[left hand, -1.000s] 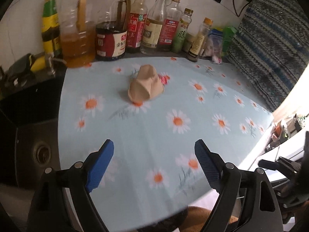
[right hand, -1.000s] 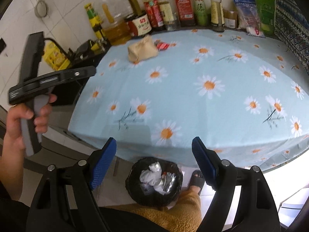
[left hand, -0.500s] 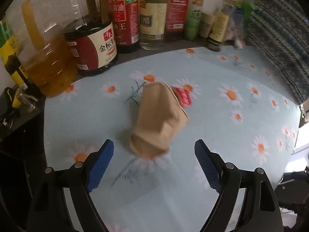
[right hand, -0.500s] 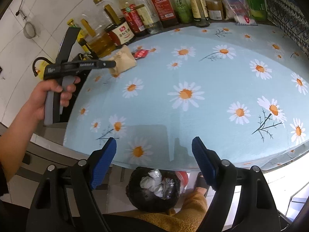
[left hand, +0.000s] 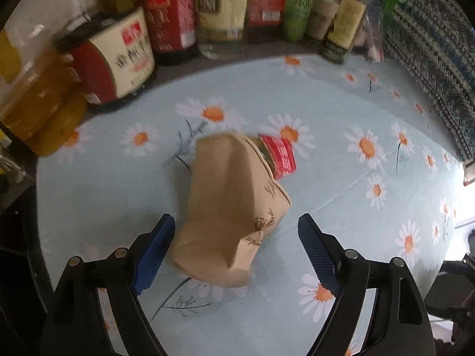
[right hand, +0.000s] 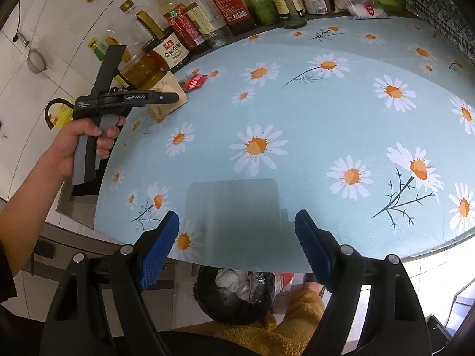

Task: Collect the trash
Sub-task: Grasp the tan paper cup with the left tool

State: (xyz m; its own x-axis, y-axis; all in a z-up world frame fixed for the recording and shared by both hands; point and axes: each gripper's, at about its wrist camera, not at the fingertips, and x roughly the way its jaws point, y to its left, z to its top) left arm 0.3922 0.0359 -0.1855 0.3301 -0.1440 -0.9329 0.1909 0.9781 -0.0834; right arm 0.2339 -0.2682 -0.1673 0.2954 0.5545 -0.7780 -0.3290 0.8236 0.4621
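Our left gripper (left hand: 234, 247) has its blue pads spread wide, one on each side of the near end of a crushed tan paper cup (left hand: 230, 207); neither pad visibly touches it. The cup lies on its side on the daisy tablecloth (left hand: 341, 154), flattened and creased, with small brown printed sprigs near its rim. Its far end rests against a small red wrapper (left hand: 280, 155). Behind them a row of sauce and oil bottles (left hand: 175, 14) stands along the wall, blurred.

Our right gripper (right hand: 236, 244) is also released, jaws wide, holding nothing, hanging over the near edge of the table.

From the right wrist we see what the left wrist view lacks: the left hand (right hand: 80, 139) wrapped around the left gripper's grey handle, the tool reaching over the cup (right hand: 166, 96) at the far left corner of the cloth, the red wrapper (right hand: 194, 81) just beside it, and a black-lined trash bin (right hand: 234, 293) on the floor below the table edge, with crumpled white and silvery waste in it.
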